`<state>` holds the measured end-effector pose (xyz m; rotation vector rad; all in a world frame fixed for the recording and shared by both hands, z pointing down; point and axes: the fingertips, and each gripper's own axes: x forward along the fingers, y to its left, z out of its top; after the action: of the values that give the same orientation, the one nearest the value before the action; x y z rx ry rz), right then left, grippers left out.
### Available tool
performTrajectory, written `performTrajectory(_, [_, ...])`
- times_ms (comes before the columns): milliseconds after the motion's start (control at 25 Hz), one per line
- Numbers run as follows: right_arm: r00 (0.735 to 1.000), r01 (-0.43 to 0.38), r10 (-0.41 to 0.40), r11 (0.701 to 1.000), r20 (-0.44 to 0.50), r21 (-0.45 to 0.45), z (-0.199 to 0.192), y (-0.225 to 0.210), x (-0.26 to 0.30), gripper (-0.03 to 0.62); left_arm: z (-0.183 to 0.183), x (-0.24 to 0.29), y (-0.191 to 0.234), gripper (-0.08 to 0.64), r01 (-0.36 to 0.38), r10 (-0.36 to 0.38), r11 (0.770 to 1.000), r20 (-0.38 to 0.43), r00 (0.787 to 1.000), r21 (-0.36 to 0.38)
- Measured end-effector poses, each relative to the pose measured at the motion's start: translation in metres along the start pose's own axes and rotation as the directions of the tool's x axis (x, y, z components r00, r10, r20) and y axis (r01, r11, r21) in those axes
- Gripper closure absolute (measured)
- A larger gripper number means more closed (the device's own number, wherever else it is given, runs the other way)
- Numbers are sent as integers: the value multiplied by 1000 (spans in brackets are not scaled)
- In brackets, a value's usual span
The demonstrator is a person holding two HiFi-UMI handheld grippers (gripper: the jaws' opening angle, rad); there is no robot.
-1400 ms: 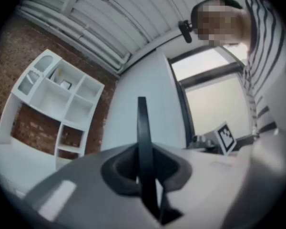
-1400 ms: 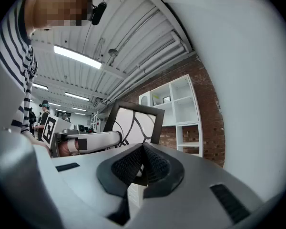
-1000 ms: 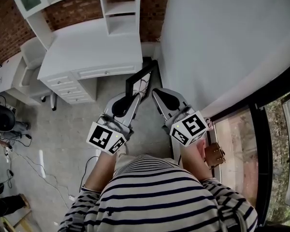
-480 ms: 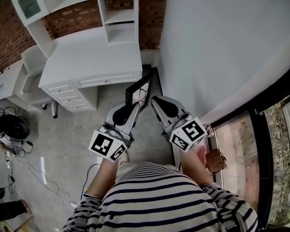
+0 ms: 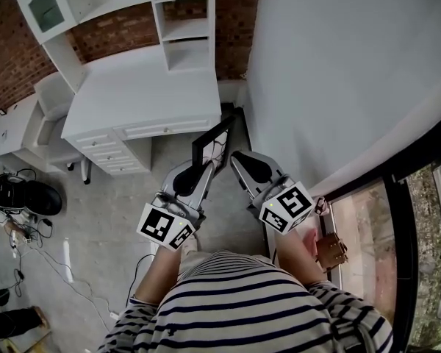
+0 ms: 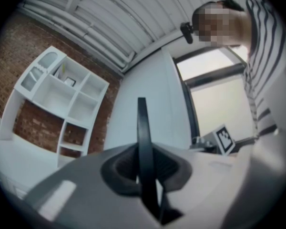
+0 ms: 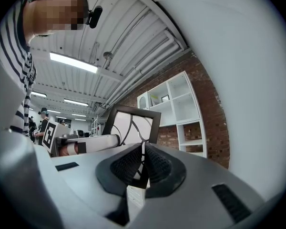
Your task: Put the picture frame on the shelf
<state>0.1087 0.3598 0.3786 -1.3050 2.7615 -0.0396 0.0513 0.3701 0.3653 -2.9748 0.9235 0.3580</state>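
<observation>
A black picture frame [image 5: 214, 132] with a white, black-lined picture hangs over the floor in front of the white desk [image 5: 132, 94]. My left gripper [image 5: 207, 153] is shut on its left edge. My right gripper [image 5: 234, 157] is shut on its lower right edge. In the left gripper view the frame [image 6: 142, 128] stands edge-on between the pads of my left gripper [image 6: 143, 168]. The right gripper view shows the frame's face [image 7: 133, 123] above my right gripper [image 7: 144, 162]. The white shelf unit [image 5: 184, 28] stands on the desk against a brick wall, with open compartments [image 7: 174, 106].
A large white wall panel [image 5: 338, 72] runs close along the right. Desk drawers [image 5: 110, 142] face me at the left. Cables and a dark round object [image 5: 22, 197] lie on the grey floor at far left. A window frame [image 5: 397, 197] is at right.
Both grippers keep their hold on the frame. The frame and grippers have drifted slightly lower in the head view, and the desk and shelf have barely shifted.
</observation>
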Motion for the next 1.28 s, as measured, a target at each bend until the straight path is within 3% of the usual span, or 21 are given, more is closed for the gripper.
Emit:
performTrajectory(640, [998, -46, 46, 999, -42, -6, -8, 2, 103, 583, 6, -9, 99, 521, -19, 19, 1000, 16, 1000, -22])
performTrajectory(960, [996, -78, 77, 997, -43, -16, -12, 29, 191, 583, 21, -46, 177, 522, -40, 41, 999, 32, 999, -23])
performTrajectory(1280, [995, -79, 79, 997, -60, -1, -26, 36, 236, 583, 21, -63, 224, 522, -55, 57, 998, 42, 997, -41])
